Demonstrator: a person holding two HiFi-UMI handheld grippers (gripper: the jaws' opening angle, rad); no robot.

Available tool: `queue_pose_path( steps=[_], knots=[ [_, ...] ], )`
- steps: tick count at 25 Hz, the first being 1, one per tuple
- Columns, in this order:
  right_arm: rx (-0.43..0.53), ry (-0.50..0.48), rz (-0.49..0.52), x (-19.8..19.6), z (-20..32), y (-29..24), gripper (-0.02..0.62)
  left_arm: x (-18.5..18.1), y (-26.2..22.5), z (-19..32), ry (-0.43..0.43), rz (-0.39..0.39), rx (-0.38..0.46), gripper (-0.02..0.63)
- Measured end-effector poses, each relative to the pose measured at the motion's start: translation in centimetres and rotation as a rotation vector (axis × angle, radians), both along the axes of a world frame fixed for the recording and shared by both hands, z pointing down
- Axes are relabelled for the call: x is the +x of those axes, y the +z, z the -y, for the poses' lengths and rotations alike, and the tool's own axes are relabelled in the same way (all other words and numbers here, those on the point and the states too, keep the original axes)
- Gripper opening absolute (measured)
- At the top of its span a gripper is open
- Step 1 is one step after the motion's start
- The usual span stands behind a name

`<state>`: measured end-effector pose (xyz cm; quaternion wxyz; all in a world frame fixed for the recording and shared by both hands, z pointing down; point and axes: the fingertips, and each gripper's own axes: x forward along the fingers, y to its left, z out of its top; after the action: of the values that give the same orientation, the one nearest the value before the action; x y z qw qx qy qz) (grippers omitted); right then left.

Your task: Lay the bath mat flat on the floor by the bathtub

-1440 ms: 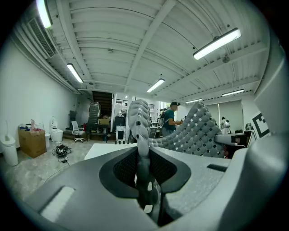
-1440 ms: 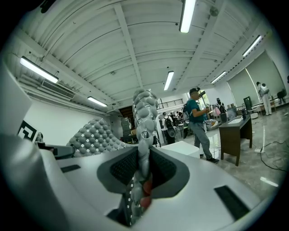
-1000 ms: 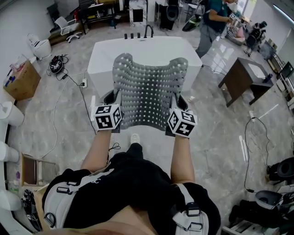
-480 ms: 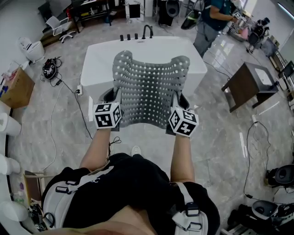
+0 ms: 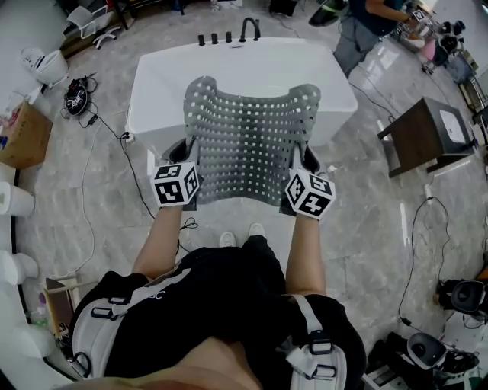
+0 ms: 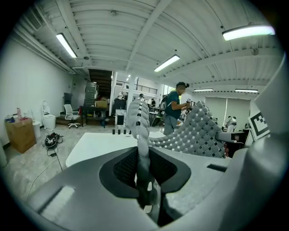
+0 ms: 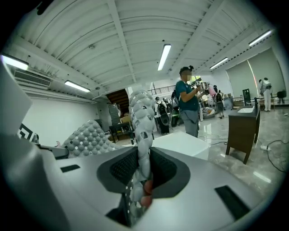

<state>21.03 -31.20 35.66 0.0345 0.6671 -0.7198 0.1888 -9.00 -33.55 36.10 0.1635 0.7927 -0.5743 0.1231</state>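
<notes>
- The left hand-held gripper (image 5: 188, 152) has its jaws pinched on the left edge of the bath mat (image 5: 244, 145). In the left gripper view, the grey perforated edge stands upright, clamped between the two dark pads (image 6: 124, 168).
- The right hand-held gripper (image 5: 303, 158) pinches the mat's right edge in the same way. In the right gripper view, the knobbly edge rises straight out of the closed jaws.
- The mat hangs stretched between the two hand-held grippers, off the floor (image 5: 366, 221). Its near edge sags slightly, and the two far corners curl upward.
- In the head view, the mat's far half lies over the near side of the white bathtub (image 5: 244, 72). Whether it touches the rim cannot be told.
- A dark faucet (image 5: 248, 29) and small knobs stand on the tub's far rim.
- The person's shoes (image 5: 226, 239) are on the marble floor just short of the tub.
- Further out are a dark wooden stand (image 5: 427, 133) to the right, a cardboard box (image 5: 23, 133) and cables to the left, and a person standing (image 5: 366, 23) beyond the tub.
</notes>
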Motion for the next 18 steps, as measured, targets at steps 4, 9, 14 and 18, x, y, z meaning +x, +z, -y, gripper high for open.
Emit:
queue_pose_path(
  steps=[4,9,14,18],
  knots=[
    [-0.072,-0.025,0.015,0.8,2.6,2.7,0.078,0.0,2.0,1.5,-0.034,0.016,-0.052,0.067],
    [-0.161,-0.063,0.022,1.5,5.8,7.4,0.078,-0.5,6.7,3.0,-0.091,0.029,-0.15,0.067],
    [-0.301,-0.031,0.007,2.8,7.2,15.1,0.083,-1.9,15.3,2.6,-0.14,0.015,-0.322,0.071],
    [-0.418,-0.043,0.018,2.8,7.8,23.8,0.086,-3.3,24.0,2.3,-0.176,0.014,-0.45,0.071]
  ],
)
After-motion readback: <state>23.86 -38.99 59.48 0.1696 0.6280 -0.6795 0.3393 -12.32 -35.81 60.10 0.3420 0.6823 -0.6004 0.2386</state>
